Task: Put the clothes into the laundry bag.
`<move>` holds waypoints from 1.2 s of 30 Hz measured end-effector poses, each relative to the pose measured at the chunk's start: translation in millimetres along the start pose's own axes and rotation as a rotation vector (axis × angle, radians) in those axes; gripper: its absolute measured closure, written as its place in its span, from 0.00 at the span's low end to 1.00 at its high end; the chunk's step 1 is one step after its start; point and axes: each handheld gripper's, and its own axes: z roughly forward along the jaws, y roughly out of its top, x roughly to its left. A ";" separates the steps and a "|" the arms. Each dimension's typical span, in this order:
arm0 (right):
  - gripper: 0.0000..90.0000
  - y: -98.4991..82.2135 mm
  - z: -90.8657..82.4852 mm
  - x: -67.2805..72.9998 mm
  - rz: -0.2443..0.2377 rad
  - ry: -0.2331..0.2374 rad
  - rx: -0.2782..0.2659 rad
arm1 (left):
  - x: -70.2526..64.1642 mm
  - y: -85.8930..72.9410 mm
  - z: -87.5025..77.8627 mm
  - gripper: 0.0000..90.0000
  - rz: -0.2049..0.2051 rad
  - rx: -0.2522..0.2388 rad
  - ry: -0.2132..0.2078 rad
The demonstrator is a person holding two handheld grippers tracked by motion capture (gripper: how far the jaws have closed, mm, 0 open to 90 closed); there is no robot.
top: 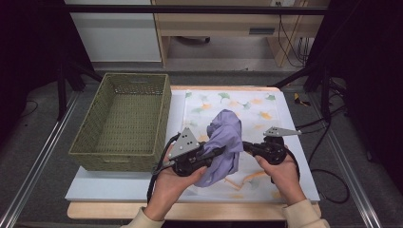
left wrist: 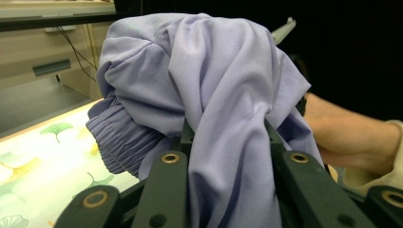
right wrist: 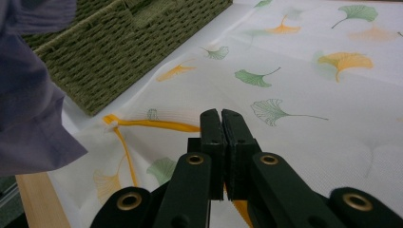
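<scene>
Bright lit table, dark surroundings, soft focus

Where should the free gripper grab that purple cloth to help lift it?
Probably the gathered elastic band hanging low on the cloth, approached from the basket side. It is a thick, firm ridge standing clear of the left gripper, which already pinches the middle folds.

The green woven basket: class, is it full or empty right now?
Empty. The high view shows the basket's bare woven floor, while the purple garment hangs outside it, bunched in the left claw above the patterned cloth.
</scene>
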 end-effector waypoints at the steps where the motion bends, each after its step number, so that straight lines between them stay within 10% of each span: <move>1: 0.99 2.1 0.0 0.2 -0.006 -0.001 0.010 | 0.0 -1.1 0.8 0.80 0.007 0.005 0.003; 17: 0.99 24.1 3.3 -3.6 -0.009 0.014 0.075 | -9.3 -7.7 -1.7 0.80 -0.036 -0.045 -0.097; 36: 0.99 25.0 2.0 -15.0 0.001 0.005 0.049 | -26.4 -39.3 34.0 0.80 0.013 0.126 -0.168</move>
